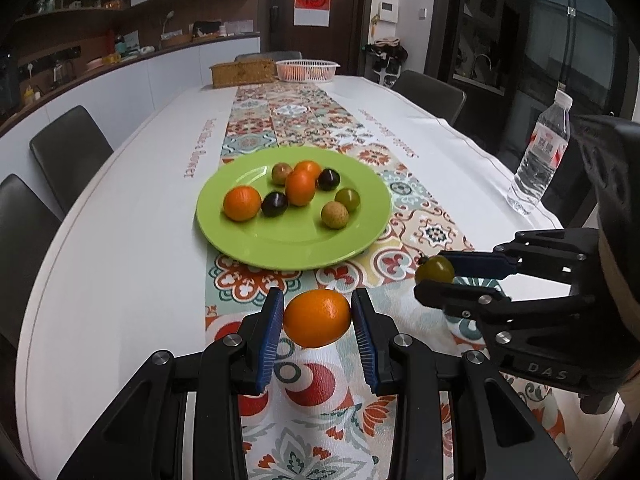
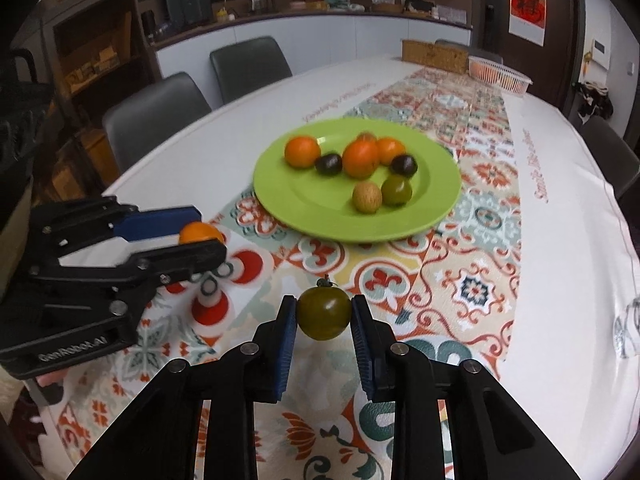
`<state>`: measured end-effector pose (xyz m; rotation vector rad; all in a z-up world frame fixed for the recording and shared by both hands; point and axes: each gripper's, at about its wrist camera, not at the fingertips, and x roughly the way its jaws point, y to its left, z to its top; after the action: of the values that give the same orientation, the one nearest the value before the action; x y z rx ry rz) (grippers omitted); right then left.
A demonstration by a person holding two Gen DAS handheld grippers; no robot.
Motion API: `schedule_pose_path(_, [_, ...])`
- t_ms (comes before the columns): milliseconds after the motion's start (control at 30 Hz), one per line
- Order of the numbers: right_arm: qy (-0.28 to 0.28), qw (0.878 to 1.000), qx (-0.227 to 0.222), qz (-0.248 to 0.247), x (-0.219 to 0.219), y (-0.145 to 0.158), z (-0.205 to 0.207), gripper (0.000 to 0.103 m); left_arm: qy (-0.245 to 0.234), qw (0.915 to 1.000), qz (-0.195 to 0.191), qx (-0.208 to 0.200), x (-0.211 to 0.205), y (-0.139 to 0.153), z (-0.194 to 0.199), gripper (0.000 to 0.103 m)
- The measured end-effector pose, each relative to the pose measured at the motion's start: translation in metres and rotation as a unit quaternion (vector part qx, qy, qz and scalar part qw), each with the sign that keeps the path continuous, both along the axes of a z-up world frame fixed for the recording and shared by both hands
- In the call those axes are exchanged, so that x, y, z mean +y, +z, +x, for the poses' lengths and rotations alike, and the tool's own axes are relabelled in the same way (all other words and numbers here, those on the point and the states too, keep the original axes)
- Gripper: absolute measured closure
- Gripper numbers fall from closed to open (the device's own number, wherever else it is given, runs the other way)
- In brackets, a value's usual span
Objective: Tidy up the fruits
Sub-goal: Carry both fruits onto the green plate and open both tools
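Note:
My left gripper (image 1: 318,320) is shut on an orange (image 1: 317,318), held just above the patterned runner in front of the green plate (image 1: 248,240). My right gripper (image 2: 324,316) is shut on a green tomato (image 2: 324,314) with a small stem, also lifted off the cloth. In the left wrist view the right gripper (image 1: 434,276) shows at the right with the green tomato (image 1: 435,269). In the right wrist view the left gripper (image 2: 200,236) shows at the left with the orange (image 2: 200,233). The green plate (image 2: 320,216) carries several fruits: oranges, dark plums, green ones.
A water bottle (image 1: 540,156) stands near the table's right edge. At the far end sit a white basket (image 1: 306,69) and a brown box (image 1: 243,73). Grey chairs (image 1: 70,148) line the table's left side.

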<state>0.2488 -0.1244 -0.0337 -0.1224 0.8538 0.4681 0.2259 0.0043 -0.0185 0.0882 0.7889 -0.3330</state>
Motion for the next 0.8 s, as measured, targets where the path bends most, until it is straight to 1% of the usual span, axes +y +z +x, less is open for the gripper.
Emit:
schedule_pose_path(133, [-0.002, 1.0, -0.027, 0.007, 0.0, 0.02, -0.002, 0.075, 0.003, 0.9999, -0.001, -0.015, 0.001, 0.012, 0.002, 0.068])
schedule_pose_path(367, [-0.006, 0.998, -0.053, 0.014, 0.0, 0.039, 0.01, 0.075, 0.009, 0.9992, 0.002, -0.039, 0.002, 0.031, 0.013, 0.068])
schedule_pose_path(567, [-0.012, 0.998, -0.061, 0.018, 0.001, 0.046, 0.032, 0.075, 0.014, 0.999, 0.006, -0.043, 0.005, 0.037, 0.034, 0.069])
schedule_pose_path(800, [-0.016, 0.998, -0.06, 0.012, 0.003, 0.045, 0.06, 0.075, 0.018, 0.9992, 0.003, -0.035, 0.009, 0.033, 0.058, 0.068])
